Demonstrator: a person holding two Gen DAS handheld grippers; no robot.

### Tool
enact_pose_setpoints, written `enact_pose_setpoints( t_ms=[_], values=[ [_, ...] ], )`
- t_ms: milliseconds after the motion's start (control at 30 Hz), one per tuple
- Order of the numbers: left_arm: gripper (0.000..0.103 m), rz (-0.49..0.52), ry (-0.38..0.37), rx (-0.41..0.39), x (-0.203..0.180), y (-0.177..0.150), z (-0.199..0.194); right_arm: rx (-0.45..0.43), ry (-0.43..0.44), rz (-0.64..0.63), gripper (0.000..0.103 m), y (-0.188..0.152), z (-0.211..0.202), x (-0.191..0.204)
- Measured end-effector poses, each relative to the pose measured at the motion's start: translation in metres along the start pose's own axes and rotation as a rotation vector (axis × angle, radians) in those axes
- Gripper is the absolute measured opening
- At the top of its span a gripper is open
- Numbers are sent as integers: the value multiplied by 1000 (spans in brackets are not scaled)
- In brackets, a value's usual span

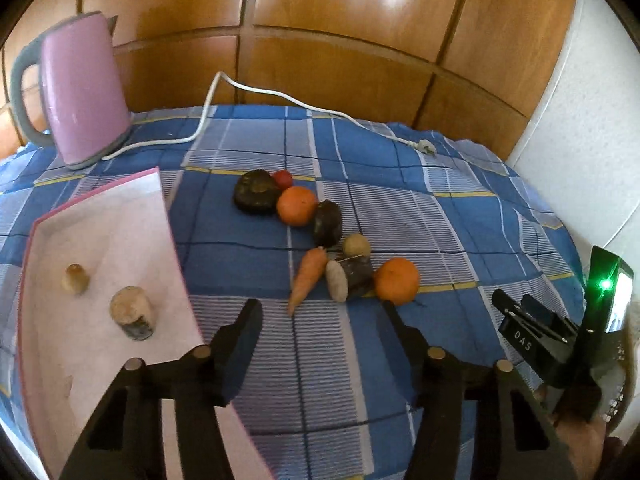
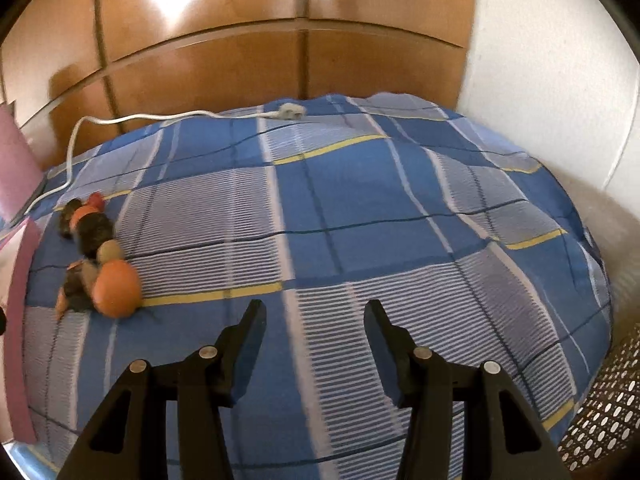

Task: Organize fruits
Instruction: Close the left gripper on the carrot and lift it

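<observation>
Produce is lying in a loose cluster on the checked cloth (image 1: 400, 208), to the right of the pink-rimmed tray (image 1: 100, 236): two oranges (image 1: 397, 281), a carrot (image 1: 308, 276), dark lumps. Two pale pieces (image 1: 132, 312) are already sitting in the tray. The left gripper (image 1: 320, 310) is hovering just short of the cluster, jaws spread and empty; the right gripper (image 2: 314, 312) is idling over bare cloth right of the cluster, likewise spread. Judged step: reaching for the next piece, requiring descent and closure.

The left gripper (image 1: 320, 312) is tipped downward, its jaws set apart with nothing gripped between them. The right gripper (image 2: 316, 312) is tipped downward too, its jaws also held apart and empty.
</observation>
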State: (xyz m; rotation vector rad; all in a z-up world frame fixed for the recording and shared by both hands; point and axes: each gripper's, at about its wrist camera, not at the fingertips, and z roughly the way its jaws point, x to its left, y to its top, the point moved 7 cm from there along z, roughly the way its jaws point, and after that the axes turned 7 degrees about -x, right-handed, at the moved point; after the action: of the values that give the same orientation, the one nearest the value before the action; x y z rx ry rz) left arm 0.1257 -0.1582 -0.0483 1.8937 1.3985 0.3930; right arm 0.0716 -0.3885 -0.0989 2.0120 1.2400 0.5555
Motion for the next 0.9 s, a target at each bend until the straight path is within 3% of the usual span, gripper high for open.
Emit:
enact_pose_setpoints(
  t_ms=[67,133,233,367,633,800,900],
  values=[
    [43,-3,-11,16,-1,0,5,6,-24,21,52,-1,5,-9],
    [41,-17,-5,24,5,6,11,16,-37,38,51,-2,9,-16],
    [31,-12,10,58,14,18,26,17,-43,37,52,-3,12,-19],
    [30,46,10,156,21,19,50,25,-27,33,52,-6,14,-17],
    [30,152,-18,233,9,10,83,24,-11,30,52,-8,17,-16],
    [27,148,-23,249,12,6,96,20,-5,28,52,-7,19,-17],
    [20,171,-30,228,9,5,92,16,-1,30,53,-7,19,-17]
  ],
)
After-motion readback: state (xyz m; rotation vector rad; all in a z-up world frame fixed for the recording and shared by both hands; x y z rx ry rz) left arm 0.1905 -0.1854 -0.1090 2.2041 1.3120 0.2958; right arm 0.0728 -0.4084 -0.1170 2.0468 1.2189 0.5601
